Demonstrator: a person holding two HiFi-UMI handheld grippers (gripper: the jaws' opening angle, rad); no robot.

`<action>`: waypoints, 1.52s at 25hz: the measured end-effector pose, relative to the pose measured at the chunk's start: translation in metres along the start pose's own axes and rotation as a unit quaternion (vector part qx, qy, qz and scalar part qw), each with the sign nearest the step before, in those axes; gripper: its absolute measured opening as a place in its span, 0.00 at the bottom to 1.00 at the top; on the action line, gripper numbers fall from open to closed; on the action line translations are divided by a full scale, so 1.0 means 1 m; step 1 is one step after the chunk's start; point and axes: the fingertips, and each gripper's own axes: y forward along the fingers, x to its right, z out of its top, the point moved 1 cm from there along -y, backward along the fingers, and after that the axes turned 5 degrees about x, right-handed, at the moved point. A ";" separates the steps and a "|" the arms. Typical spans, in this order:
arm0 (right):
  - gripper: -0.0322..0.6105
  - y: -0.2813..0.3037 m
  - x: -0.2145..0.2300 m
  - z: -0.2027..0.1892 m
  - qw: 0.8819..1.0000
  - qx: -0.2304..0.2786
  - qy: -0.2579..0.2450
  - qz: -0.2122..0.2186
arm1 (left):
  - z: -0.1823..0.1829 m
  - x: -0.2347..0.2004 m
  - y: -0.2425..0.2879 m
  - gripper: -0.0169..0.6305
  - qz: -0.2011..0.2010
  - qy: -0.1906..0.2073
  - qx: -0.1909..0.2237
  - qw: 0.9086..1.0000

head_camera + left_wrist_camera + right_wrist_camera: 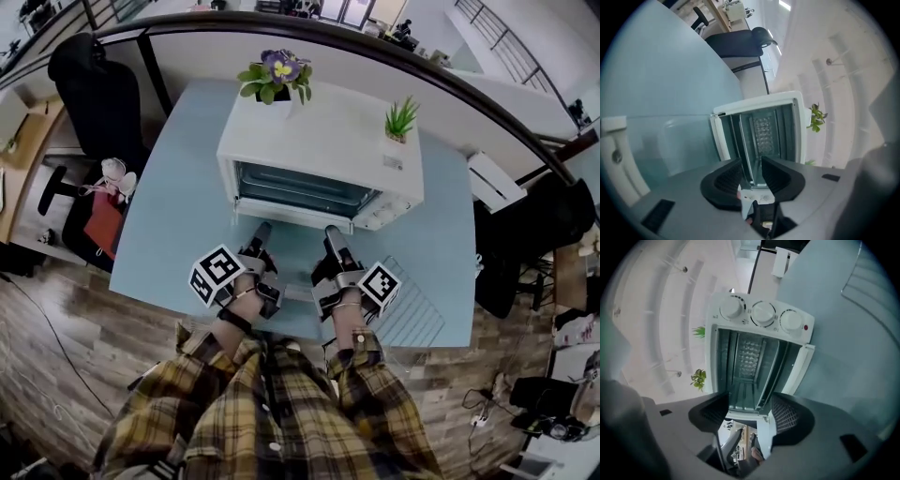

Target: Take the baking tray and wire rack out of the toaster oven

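The white toaster oven (323, 141) stands on the pale blue table (178, 216) with its door (295, 217) folded down and its cavity (747, 366) dark. In the head view both grippers hover just in front of the door. Between them is the grey baking tray (298, 292), seen edge-on as a thin metal strip (751, 174) in the left gripper view. My left gripper (262, 232) is shut on one side rim. My right gripper (333, 234) is shut on the other rim (766, 427). The wire rack (413, 307) lies flat on the table to the right of the right gripper.
Two potted plants (276, 75) (400, 119) sit on top of the oven. The three control knobs (762, 313) are on its right end. A black office chair (94, 103) stands left of the table. A curved partition (375, 47) runs behind it.
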 end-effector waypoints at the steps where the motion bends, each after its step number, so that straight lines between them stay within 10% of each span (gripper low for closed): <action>1: 0.49 0.013 0.002 -0.003 1.000 0.004 0.006 -0.002 | 0.011 -0.002 0.007 0.22 -0.001 -0.004 0.005 1.000; 15: 0.46 0.106 0.048 0.025 0.987 0.129 0.092 -0.013 | 0.056 -0.018 0.106 0.21 -0.037 -0.035 0.006 0.999; 22: 0.25 0.110 0.067 0.049 0.971 0.209 0.118 -0.007 | 0.061 -0.017 0.124 0.21 -0.075 -0.071 0.006 0.995; 38: 0.13 0.079 0.076 0.034 0.982 0.140 0.115 -0.059 | 0.052 -0.035 0.098 0.05 -0.020 -0.094 -0.015 0.995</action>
